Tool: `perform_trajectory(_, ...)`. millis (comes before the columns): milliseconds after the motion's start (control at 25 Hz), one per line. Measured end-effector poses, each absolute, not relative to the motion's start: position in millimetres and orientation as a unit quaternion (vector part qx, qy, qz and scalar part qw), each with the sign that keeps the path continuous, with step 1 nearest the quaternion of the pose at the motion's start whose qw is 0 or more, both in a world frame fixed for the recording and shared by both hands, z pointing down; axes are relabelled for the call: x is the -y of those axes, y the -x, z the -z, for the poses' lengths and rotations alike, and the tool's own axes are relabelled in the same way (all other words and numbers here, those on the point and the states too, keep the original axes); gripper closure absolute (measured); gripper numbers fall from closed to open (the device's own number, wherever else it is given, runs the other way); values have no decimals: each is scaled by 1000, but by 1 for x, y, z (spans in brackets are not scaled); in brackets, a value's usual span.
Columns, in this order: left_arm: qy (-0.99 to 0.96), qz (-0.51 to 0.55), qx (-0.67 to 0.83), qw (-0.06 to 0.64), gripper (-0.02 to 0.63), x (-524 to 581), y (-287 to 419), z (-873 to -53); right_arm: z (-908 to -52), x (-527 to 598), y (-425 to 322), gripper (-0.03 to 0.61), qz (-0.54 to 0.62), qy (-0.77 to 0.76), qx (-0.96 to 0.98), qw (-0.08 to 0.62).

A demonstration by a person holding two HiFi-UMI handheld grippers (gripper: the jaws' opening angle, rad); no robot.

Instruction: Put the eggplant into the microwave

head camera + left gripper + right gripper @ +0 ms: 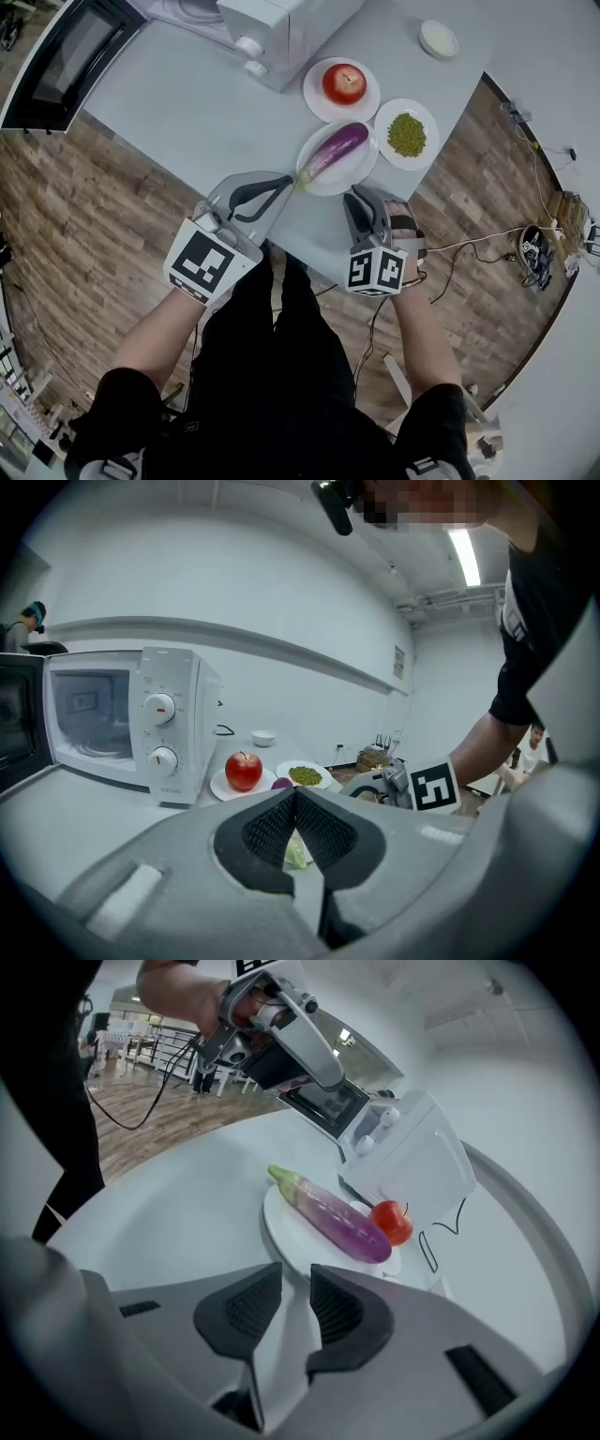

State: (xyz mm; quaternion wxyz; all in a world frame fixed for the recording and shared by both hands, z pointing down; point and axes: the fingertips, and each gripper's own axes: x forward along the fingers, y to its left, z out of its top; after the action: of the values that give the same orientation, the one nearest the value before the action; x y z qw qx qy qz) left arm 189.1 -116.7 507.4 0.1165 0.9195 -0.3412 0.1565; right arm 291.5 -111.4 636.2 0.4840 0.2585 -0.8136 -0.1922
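The eggplant (pixel 333 150) lies on a white plate (pixel 364 167) near the front edge of the surface (pixel 187 112), its green stem pointing at the left claw (pixel 289 180). That claw's tips are pressed together, and the stem shows in the gap below them. The right claw (pixel 295 1274) is slightly parted over bare surface, holding nothing, just short of the plate. The microwave (pixel 141 724) stands behind with its door (pixel 56 56) swung open. The print by its two dials is too small to read. A red apple (pixel 344 82) sits beside it.
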Motion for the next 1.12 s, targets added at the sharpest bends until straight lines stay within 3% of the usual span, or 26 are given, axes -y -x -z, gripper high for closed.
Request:
perform_trajectory(400, -905, -144, 380, 128, 607, 97, -197, -519, -636, 118, -279, 482, 332, -198, 773, 503)
perform_trajectory(920, -890, -142, 415, 126, 607, 95, -184, -520, -636, 123, -247, 465, 420, -183, 733, 504)
perform_trajectory(1120, -885, -140, 425, 130, 607, 93, -179, -523, -640, 123, -242, 526, 424, -191, 730, 502)
